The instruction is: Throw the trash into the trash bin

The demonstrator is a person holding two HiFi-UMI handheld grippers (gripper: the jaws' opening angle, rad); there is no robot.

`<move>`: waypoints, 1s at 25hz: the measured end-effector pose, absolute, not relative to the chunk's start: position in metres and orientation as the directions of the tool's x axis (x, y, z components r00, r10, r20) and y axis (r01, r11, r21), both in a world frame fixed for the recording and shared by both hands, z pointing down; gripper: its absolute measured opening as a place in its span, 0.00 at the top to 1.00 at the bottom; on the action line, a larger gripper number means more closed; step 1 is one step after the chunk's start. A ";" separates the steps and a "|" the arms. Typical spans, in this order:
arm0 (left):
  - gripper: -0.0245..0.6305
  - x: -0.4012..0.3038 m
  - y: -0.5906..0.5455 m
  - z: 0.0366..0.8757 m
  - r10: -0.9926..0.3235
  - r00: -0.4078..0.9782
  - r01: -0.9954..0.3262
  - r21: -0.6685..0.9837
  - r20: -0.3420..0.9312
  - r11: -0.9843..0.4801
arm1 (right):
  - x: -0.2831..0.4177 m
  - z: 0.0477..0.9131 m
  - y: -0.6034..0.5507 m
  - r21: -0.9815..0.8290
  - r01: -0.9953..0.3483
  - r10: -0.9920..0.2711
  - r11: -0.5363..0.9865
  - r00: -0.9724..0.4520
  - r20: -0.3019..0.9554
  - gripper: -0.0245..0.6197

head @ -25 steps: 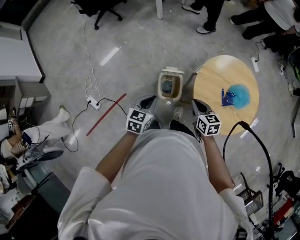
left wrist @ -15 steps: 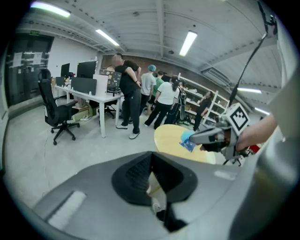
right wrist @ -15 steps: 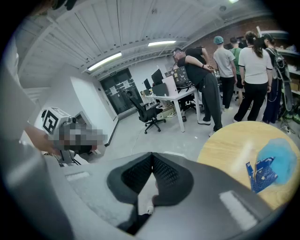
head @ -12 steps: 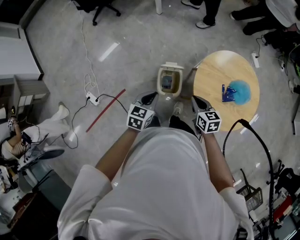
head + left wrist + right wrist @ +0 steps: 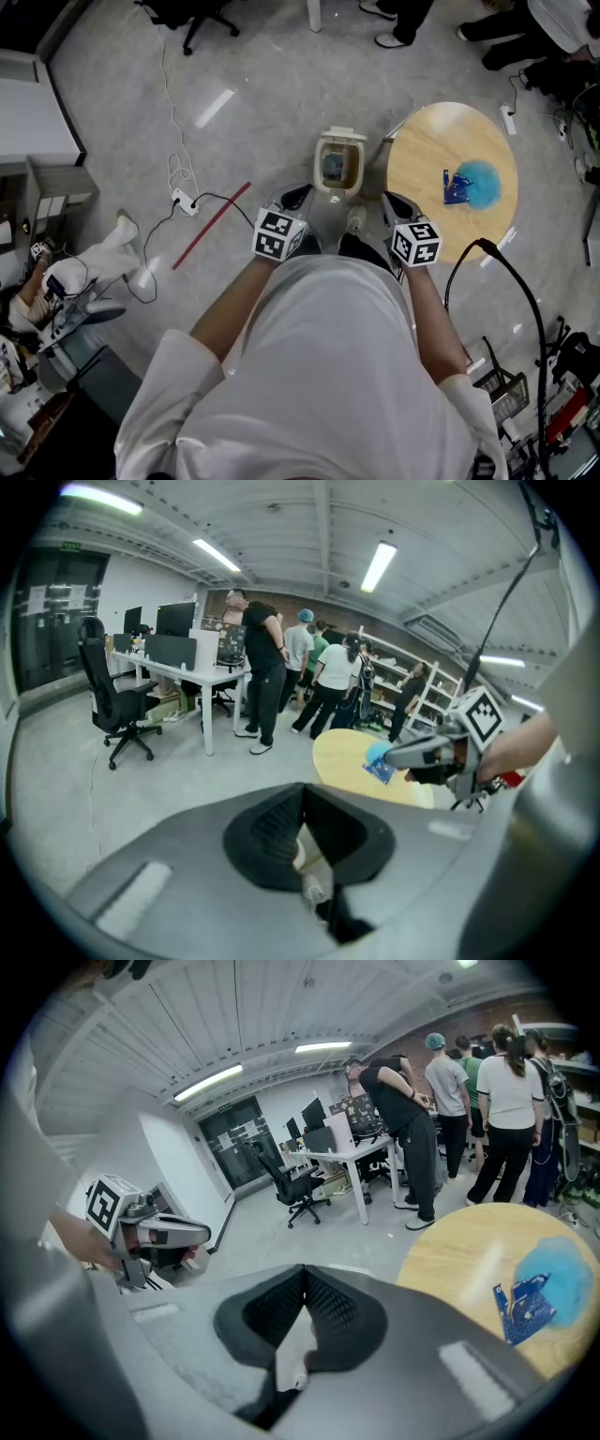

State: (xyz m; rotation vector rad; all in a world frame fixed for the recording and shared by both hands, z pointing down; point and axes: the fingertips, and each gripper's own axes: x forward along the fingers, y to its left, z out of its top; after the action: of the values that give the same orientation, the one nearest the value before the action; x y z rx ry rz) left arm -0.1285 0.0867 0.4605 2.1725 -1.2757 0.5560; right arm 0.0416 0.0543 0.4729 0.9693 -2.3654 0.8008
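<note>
A small beige trash bin (image 5: 338, 166) with its lid up stands on the floor just ahead of me, something bluish inside it. On the round wooden table (image 5: 441, 150) to its right lie a dark blue wrapper (image 5: 456, 191) and a light blue crumpled wad (image 5: 483, 184). My left gripper (image 5: 295, 199) hangs near the bin's left side, shut and empty. My right gripper (image 5: 394, 206) hovers at the table's near left edge, shut with nothing in it. The right gripper view shows the wrapper (image 5: 520, 1307) and wad (image 5: 561, 1277) ahead to the right.
A white cable with a power strip (image 5: 186, 202) and a red strip (image 5: 213, 228) lie on the floor to the left. An office chair (image 5: 192, 14) and people's feet (image 5: 394, 36) are at the far side. A black cable (image 5: 511, 281) arches at my right.
The head view has slid slightly, so bin and table sit a touch higher in the picture. Both grippers keep their places and stay shut.
</note>
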 end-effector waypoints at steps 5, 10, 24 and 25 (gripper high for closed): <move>0.96 -0.132 0.090 0.470 -0.612 0.484 -0.871 0.273 0.626 -0.409 | 0.039 0.474 0.057 -0.329 -0.755 -0.487 0.568 -0.630 0.605 0.96; 0.96 -0.133 0.090 0.468 -0.592 0.519 -0.848 0.283 0.617 -0.449 | 0.042 0.471 0.059 -0.310 -0.792 -0.530 0.527 -0.591 0.608 0.96; 0.96 -0.106 0.086 0.459 -0.490 0.633 -0.739 0.279 0.600 -0.613 | 0.087 0.464 0.082 -0.278 -0.907 -0.673 0.318 -0.422 0.607 0.96; 0.96 -0.101 0.085 0.458 -0.483 0.638 -0.732 0.277 0.600 -0.623 | 0.093 0.463 0.084 -0.279 -0.910 -0.679 0.308 -0.416 0.605 0.96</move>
State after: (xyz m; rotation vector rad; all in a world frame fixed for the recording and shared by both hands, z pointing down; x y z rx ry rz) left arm -0.1008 0.0852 0.4577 2.3541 -0.9492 0.6566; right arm 0.0926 0.0840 0.4633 1.4192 -2.2061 0.8451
